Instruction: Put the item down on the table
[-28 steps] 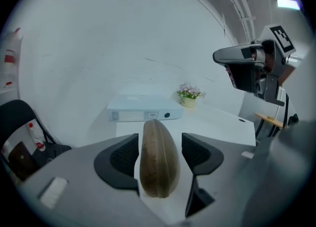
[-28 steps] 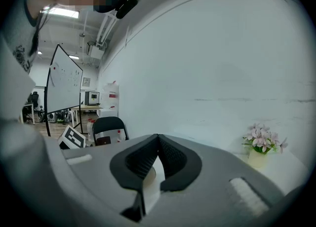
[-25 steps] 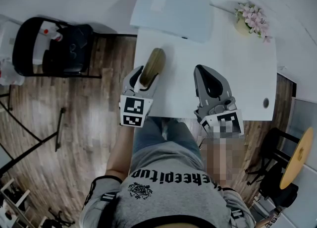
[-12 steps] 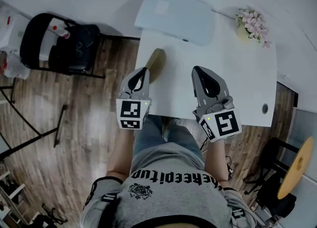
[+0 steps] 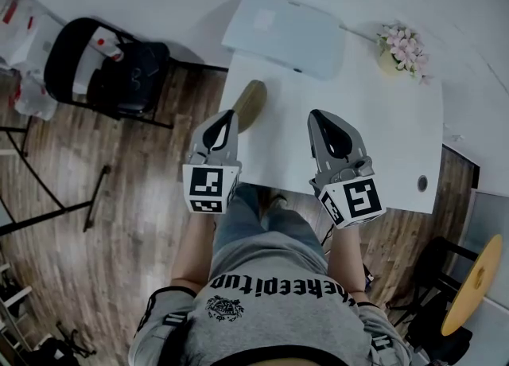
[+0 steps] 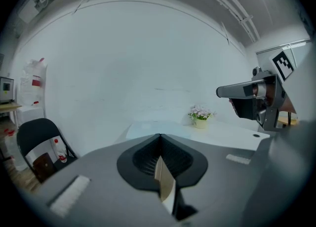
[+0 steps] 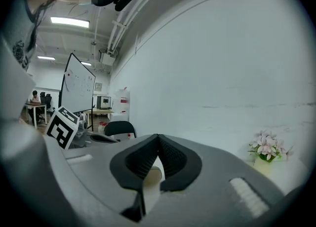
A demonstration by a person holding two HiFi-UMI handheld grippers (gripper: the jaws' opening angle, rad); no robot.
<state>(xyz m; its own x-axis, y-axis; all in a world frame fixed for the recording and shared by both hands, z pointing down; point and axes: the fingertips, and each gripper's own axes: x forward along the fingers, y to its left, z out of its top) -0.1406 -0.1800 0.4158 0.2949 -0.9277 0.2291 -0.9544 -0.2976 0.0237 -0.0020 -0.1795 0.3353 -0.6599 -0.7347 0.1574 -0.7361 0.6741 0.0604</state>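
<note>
The item, an olive-tan oblong thing, lies on the white table near its left front corner. My left gripper hangs just short of it, toward the person. Its jaws are shut with nothing between them, as the left gripper view shows. My right gripper is over the table's front middle, also shut and empty. The item is hidden in both gripper views.
A pale grey flat case lies at the table's far edge. A pot of pink flowers stands at the far right corner. A black chair stands on the wood floor to the left, and a yellow round table at lower right.
The left gripper's jaws stood around the item a second ago. They have let it go, shut, and drawn back and up from it. The item stays on the table. The right gripper has barely moved.
</note>
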